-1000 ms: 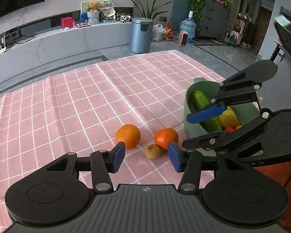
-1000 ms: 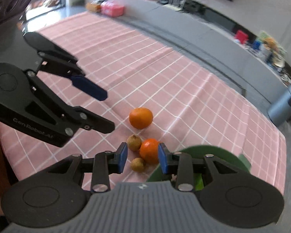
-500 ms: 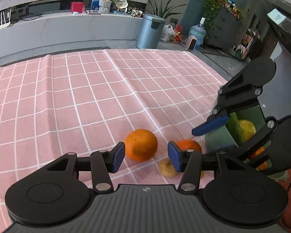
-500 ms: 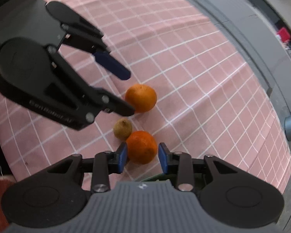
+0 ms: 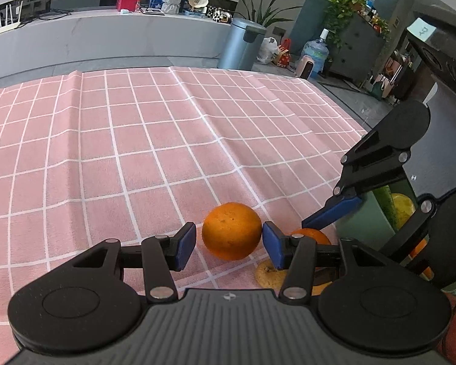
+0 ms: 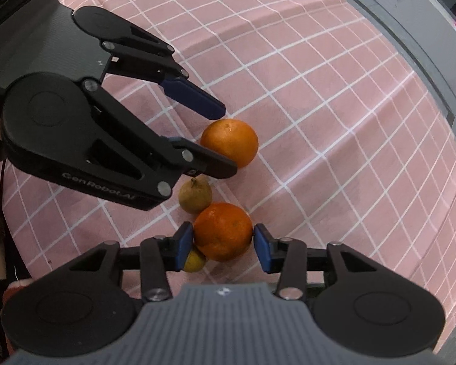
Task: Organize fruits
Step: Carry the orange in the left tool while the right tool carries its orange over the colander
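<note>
Two oranges lie on the pink checked cloth. My left gripper (image 5: 229, 241) is open with the far orange (image 5: 231, 230) between its blue pads, a small gap on the left side. It also shows in the right wrist view (image 6: 229, 143). My right gripper (image 6: 223, 245) is open around the near orange (image 6: 223, 231), its pads close to both sides. A small brown pear (image 6: 195, 197) lies between the oranges, and a small yellow fruit (image 6: 194, 262) sits by the right gripper's left pad. The green bowl (image 5: 354, 228) holds a cucumber and yellow fruit.
The pink cloth (image 5: 136, 152) covers the table and stretches far to the left and back. The bowl stands at the table's right edge. Beyond the table are a grey bin (image 5: 243, 44) and a long counter.
Both grippers have moved down and forward. The left one now straddles the far orange and the right one straddles the near orange. Both stay open.
</note>
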`<state>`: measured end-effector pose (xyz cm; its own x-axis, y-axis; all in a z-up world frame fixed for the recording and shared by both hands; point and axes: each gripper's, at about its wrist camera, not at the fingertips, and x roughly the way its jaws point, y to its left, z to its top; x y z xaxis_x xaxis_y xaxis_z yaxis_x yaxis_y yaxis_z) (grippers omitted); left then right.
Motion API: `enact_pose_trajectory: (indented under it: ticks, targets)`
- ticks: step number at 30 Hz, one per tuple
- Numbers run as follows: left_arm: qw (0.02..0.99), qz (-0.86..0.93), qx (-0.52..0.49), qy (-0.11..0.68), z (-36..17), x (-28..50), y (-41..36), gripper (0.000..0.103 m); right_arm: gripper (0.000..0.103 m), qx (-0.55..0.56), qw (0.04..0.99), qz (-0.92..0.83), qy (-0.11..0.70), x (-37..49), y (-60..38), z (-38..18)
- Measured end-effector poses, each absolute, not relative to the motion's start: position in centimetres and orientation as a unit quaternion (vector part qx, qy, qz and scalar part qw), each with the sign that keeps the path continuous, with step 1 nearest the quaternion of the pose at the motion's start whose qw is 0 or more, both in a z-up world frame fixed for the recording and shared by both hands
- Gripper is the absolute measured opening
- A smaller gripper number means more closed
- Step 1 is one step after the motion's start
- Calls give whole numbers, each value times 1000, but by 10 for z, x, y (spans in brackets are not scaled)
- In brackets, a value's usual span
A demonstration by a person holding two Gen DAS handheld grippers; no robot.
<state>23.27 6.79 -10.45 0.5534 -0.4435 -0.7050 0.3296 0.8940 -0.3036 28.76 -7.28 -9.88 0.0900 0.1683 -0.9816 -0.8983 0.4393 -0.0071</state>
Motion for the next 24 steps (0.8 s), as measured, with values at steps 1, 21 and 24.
enact_pose_trajectory:
  ticks: [1, 21, 24]
  targets:
    - [878, -223, -70, 417, -104, 232, 68, 52, 40, -339, 657, 407, 537, 287, -73, -99]
    - [905, -217, -83, 357, -52, 193, 70, 49, 38, -291, 755, 367, 459, 238, -98, -36]
    - [909, -227, -67, 343, -37, 181, 58, 49, 38, -259, 783, 350, 444, 223, -116, -21]
